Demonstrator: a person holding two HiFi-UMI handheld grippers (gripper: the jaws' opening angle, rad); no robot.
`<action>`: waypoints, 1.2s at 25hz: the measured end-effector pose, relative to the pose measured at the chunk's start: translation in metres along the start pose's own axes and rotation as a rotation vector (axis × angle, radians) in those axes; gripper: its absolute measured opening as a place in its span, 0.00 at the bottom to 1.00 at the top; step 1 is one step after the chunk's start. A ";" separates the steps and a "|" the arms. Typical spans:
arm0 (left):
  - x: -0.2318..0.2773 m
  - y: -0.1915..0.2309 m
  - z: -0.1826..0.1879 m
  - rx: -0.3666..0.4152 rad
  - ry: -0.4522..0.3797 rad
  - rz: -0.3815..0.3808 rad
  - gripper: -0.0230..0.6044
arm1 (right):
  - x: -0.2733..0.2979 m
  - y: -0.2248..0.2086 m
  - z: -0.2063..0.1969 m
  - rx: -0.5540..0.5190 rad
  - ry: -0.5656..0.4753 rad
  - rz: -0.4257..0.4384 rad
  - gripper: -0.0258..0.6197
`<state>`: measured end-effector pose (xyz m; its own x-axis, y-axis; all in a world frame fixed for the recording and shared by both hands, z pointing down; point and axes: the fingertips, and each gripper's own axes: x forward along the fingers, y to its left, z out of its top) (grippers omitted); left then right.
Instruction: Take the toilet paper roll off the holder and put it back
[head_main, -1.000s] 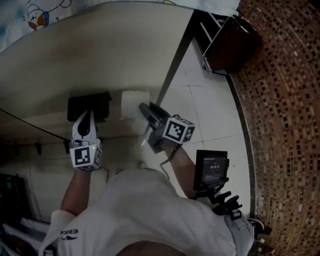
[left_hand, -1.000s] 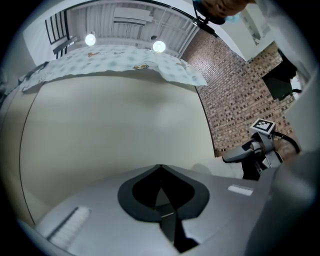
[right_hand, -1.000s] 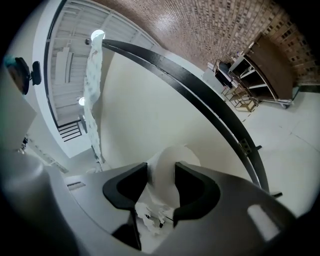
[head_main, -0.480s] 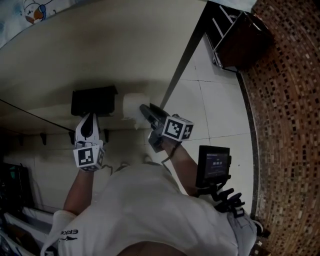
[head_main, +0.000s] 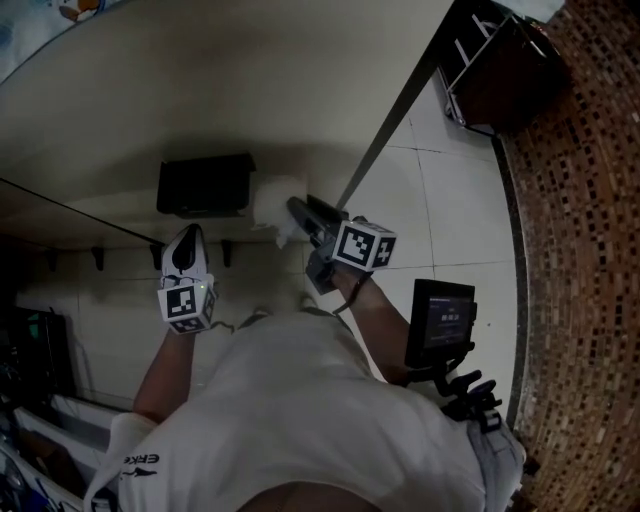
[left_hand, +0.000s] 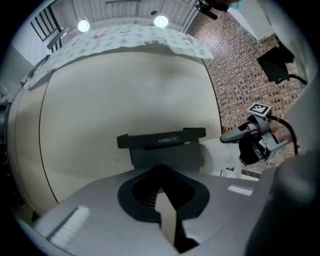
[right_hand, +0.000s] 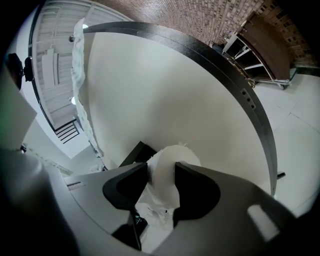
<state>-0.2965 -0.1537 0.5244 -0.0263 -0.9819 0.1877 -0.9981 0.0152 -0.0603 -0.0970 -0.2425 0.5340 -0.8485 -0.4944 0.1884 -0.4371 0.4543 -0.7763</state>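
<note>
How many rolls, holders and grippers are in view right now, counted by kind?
White toilet paper roll: 1
Black wall-mounted holder: 1
Handheld two-jaw grippers: 2, the left gripper and the right gripper
Total: 4

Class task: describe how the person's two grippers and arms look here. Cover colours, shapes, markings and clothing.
The left gripper and the right gripper both have grey bodies with tapering, black-lined fingers. Each carries a white cube printed with black square markers. A thin dark cable trails from the right one. The person wears a white short-sleeved shirt.
</note>
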 end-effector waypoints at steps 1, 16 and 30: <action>0.000 0.001 -0.004 0.005 0.014 0.001 0.04 | -0.001 0.001 0.001 0.000 0.001 -0.001 0.33; 0.036 0.010 -0.082 0.119 0.251 -0.147 0.28 | 0.001 -0.009 -0.003 0.016 -0.017 -0.031 0.33; 0.050 -0.002 -0.060 0.276 0.214 -0.246 0.32 | -0.002 -0.009 0.002 0.023 -0.044 -0.022 0.33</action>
<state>-0.2989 -0.1918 0.5929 0.1703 -0.8883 0.4265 -0.9243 -0.2940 -0.2433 -0.0904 -0.2469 0.5391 -0.8245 -0.5368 0.1793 -0.4483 0.4260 -0.7859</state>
